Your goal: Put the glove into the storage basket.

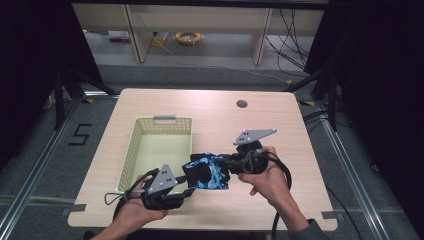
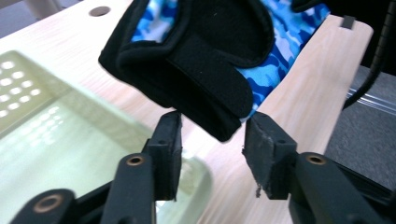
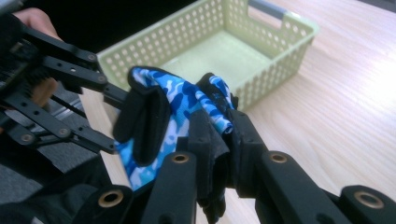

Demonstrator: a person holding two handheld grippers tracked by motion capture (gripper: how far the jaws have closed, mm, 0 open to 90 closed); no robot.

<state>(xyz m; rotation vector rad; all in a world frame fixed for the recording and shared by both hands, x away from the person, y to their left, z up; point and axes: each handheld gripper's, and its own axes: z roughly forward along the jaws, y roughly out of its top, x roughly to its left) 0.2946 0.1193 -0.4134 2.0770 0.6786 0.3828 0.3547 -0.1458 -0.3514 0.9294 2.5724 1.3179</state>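
A fingerless glove [image 1: 210,172], blue camouflage with black palm and strap, hangs above the wooden table [image 1: 225,120] just right of the pale green basket [image 1: 131,150]. My right gripper [image 1: 227,162] is shut on the glove's edge; in the right gripper view its jaws [image 3: 219,126] pinch the blue fabric [image 3: 182,102]. My left gripper [image 1: 187,186] comes in from the lower left. In the left gripper view its jaws [image 2: 212,126] stand apart, with the tip of the glove's black strap [image 2: 205,88] hanging between them and the pads not pressing on it.
The perforated basket [image 3: 280,65] is empty, and its near corner [image 2: 56,135] lies right under my left gripper. A cable hole [image 1: 242,104] marks the table's far side. The table's front edge runs close below both hands. Black curtains flank the table.
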